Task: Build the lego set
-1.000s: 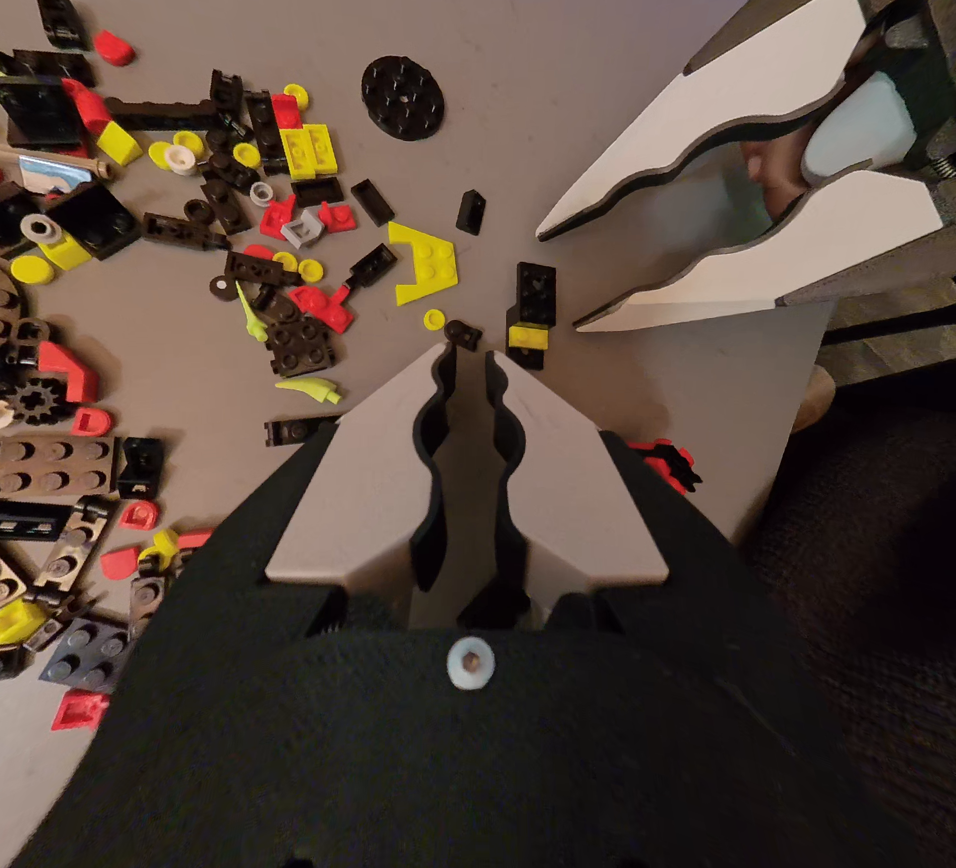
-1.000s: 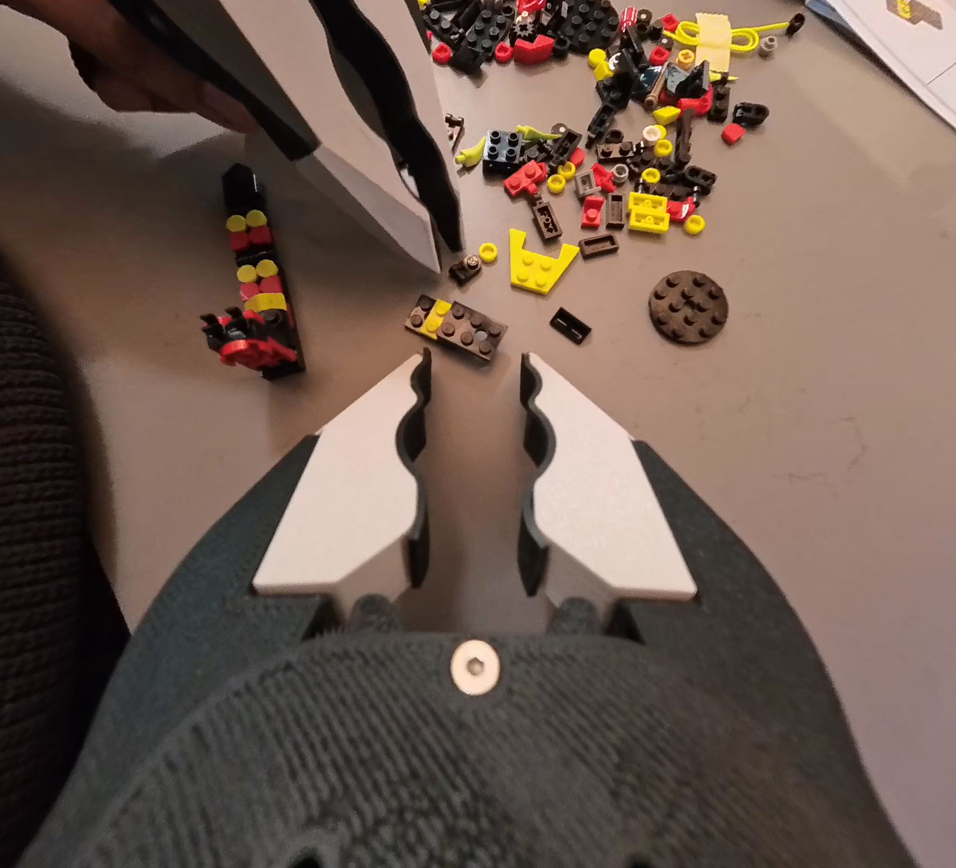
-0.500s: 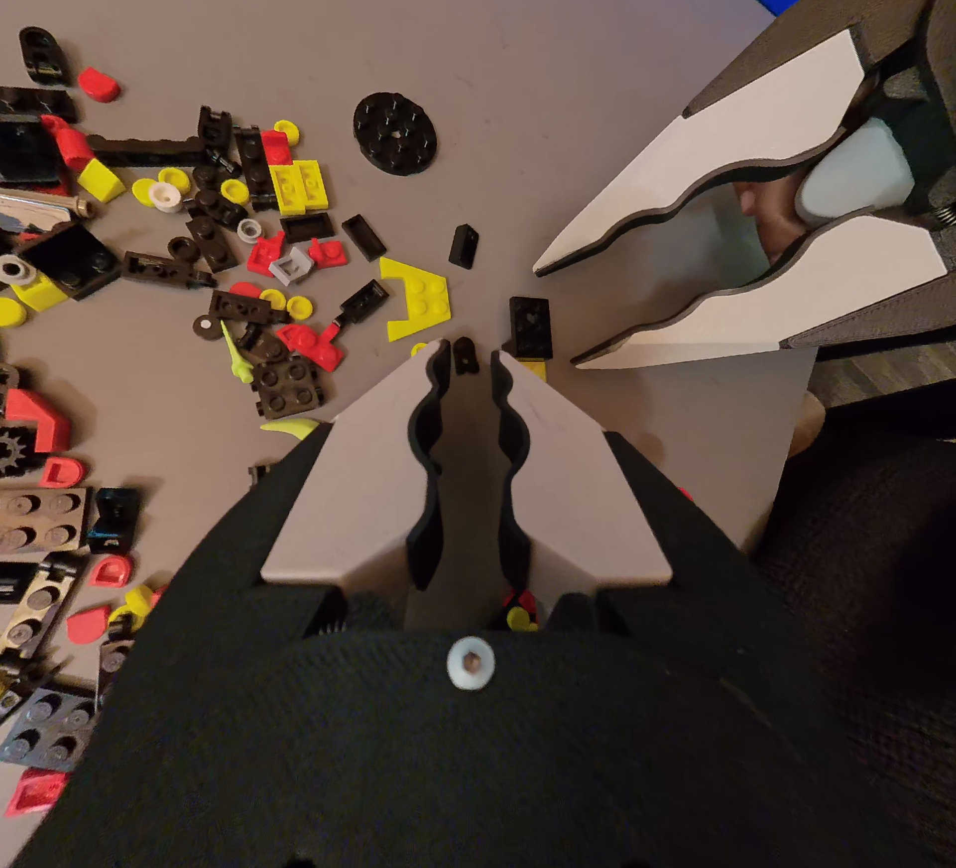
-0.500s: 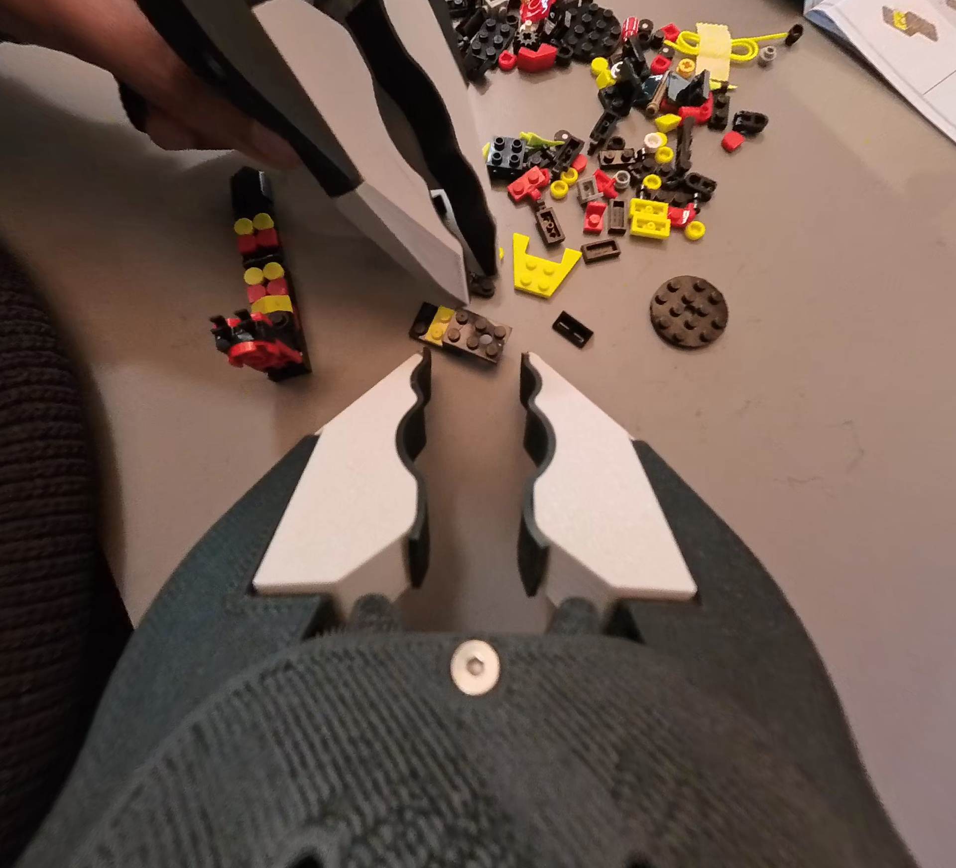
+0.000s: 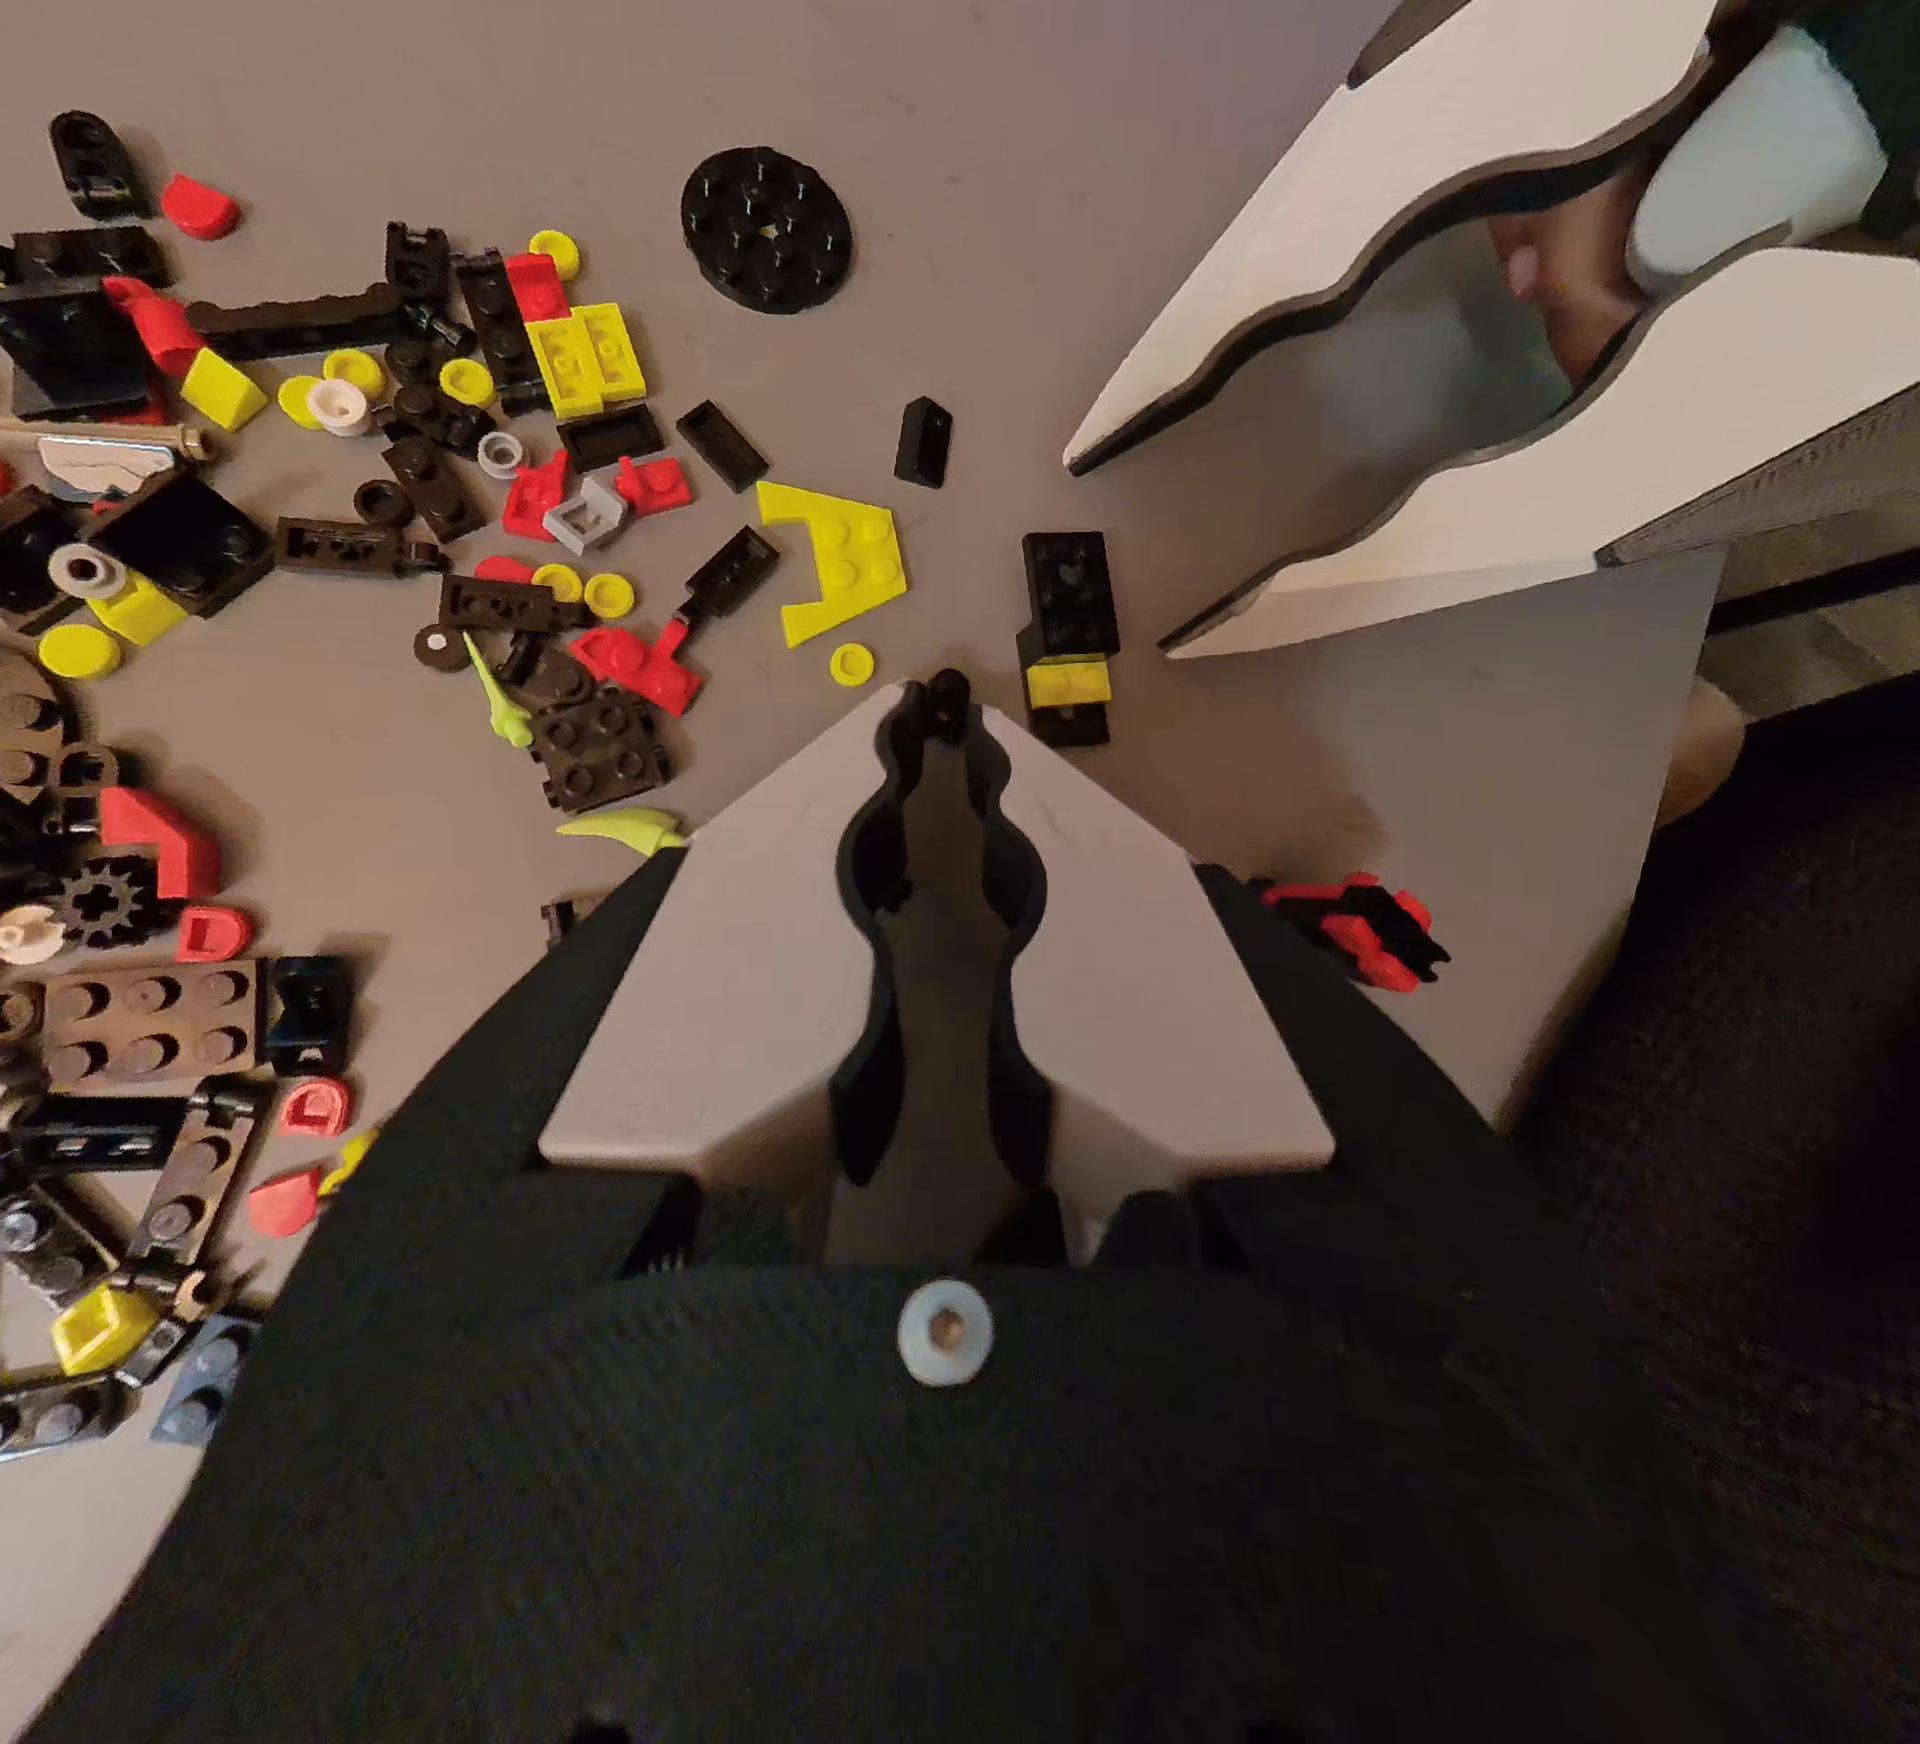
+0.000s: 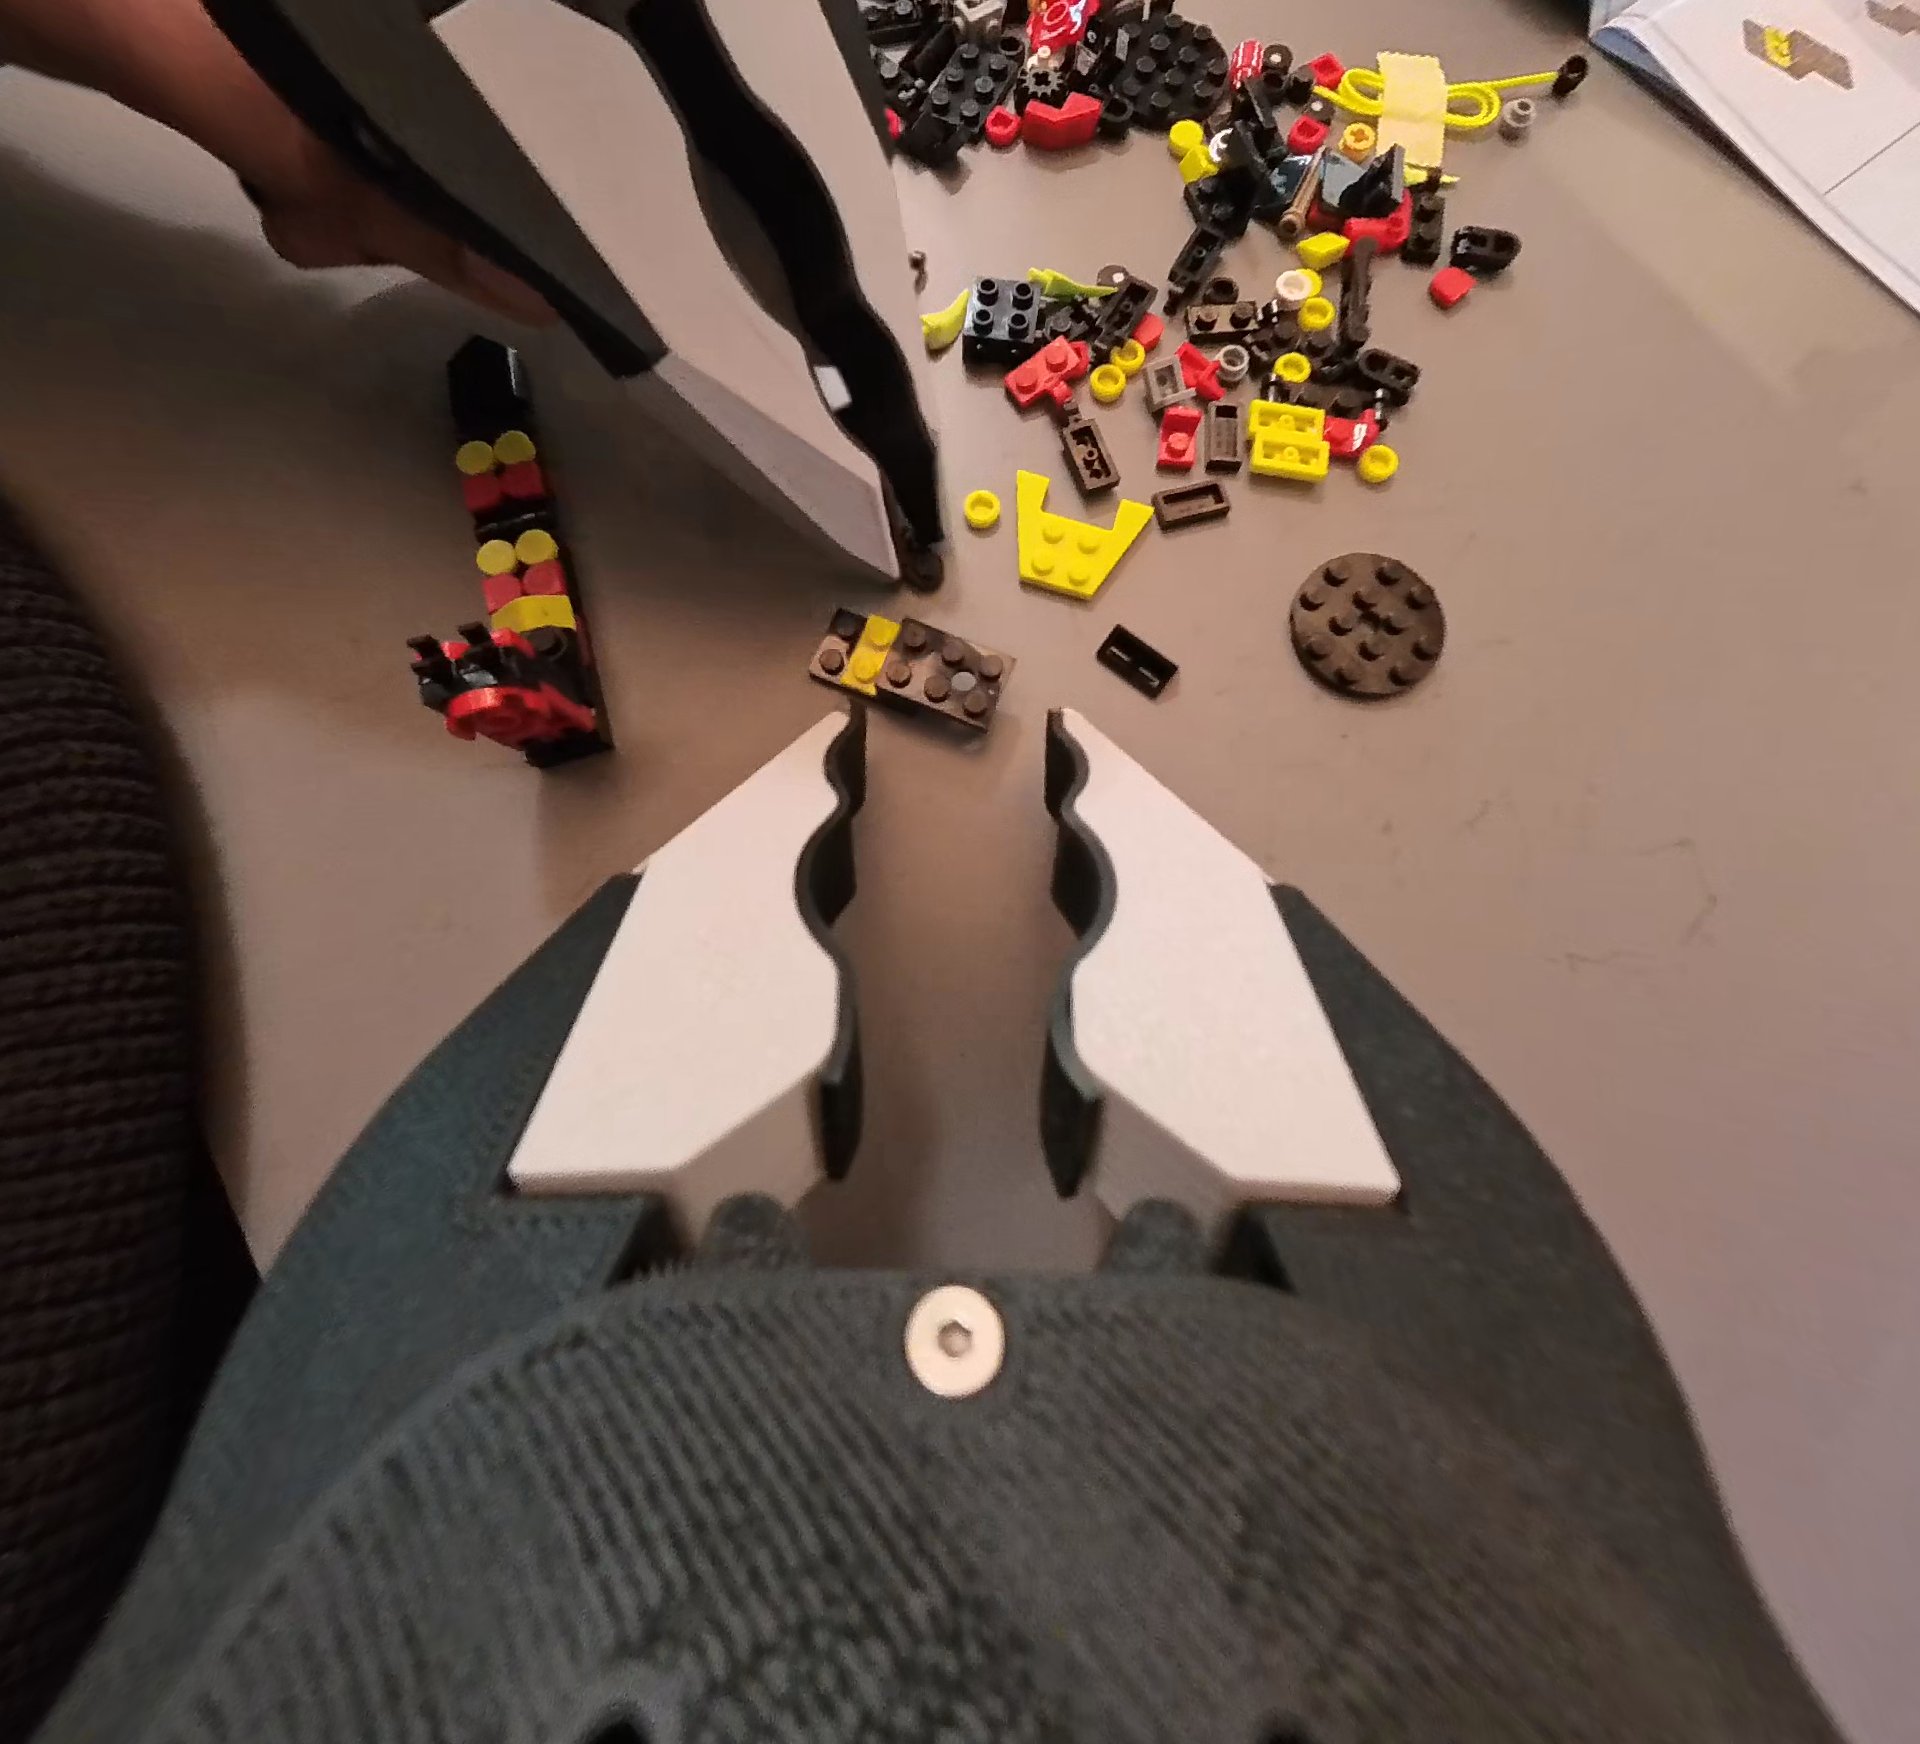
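My left gripper (image 5: 940,707) is shut on a small black piece (image 5: 947,689) at its tips, low on the grey table. In the right wrist view the left gripper (image 6: 914,551) points down at that piece (image 6: 925,568). A small black plate with a yellow piece (image 5: 1070,619) lies just right of it, also seen in the right wrist view (image 6: 914,668). My right gripper (image 6: 951,720) is open and empty, its tips just short of that plate; in the left wrist view the right gripper (image 5: 1117,551) comes in from the upper right. A long black, red and yellow assembly (image 6: 520,572) lies to the left.
A heap of loose black, red and yellow pieces (image 6: 1195,167) spreads at the back. A yellow wedge plate (image 5: 842,567) and a round black plate (image 5: 767,229) lie nearer. An open instruction booklet (image 6: 1766,32) lies at the far right. The table edge (image 5: 1579,863) is close by. Left tips to right tips: about 4 centimetres. The round black plate (image 5: 767,229) sits 7 centimetres or so from the ends of my right fingers. Seen from the right wrist view (image 6: 1359,598) as well.
My left gripper moved forward to the small black piece and closed on it. The right gripper stayed open and nearly still.
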The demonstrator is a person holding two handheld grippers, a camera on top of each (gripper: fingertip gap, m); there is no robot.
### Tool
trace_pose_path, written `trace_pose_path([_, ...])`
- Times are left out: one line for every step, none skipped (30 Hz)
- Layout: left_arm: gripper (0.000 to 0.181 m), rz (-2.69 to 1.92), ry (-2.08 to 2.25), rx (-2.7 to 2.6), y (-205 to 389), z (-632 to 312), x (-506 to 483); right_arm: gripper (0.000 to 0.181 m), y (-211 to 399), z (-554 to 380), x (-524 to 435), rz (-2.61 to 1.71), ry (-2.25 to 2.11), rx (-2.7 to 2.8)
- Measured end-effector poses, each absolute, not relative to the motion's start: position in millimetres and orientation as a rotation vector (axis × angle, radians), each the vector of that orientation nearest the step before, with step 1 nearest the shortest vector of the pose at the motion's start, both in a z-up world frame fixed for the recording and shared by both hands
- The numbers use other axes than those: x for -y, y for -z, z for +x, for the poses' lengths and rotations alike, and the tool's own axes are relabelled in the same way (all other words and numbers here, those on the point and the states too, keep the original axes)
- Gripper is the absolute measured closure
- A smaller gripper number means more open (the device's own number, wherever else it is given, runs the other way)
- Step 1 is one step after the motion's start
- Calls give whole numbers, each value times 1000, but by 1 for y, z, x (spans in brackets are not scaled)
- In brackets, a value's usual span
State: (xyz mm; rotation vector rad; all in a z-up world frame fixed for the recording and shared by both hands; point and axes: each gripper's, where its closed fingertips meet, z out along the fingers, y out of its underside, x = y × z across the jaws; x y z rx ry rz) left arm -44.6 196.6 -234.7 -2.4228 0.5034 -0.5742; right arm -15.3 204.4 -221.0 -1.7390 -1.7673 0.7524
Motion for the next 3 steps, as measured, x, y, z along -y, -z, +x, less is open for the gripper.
trace_pose_path([176,-2420,568,-508,234,-46,-196,147,219,-16,-202,-1723,-770,1772])
trace_pose_path([177,-2413,566,-510,232,-46,-196,146,215,-18,-200,-1693,-788,1776])
trace_pose_path([177,-2402,568,-510,230,-47,-196,146,211,-19,-199,-1659,-794,1777])
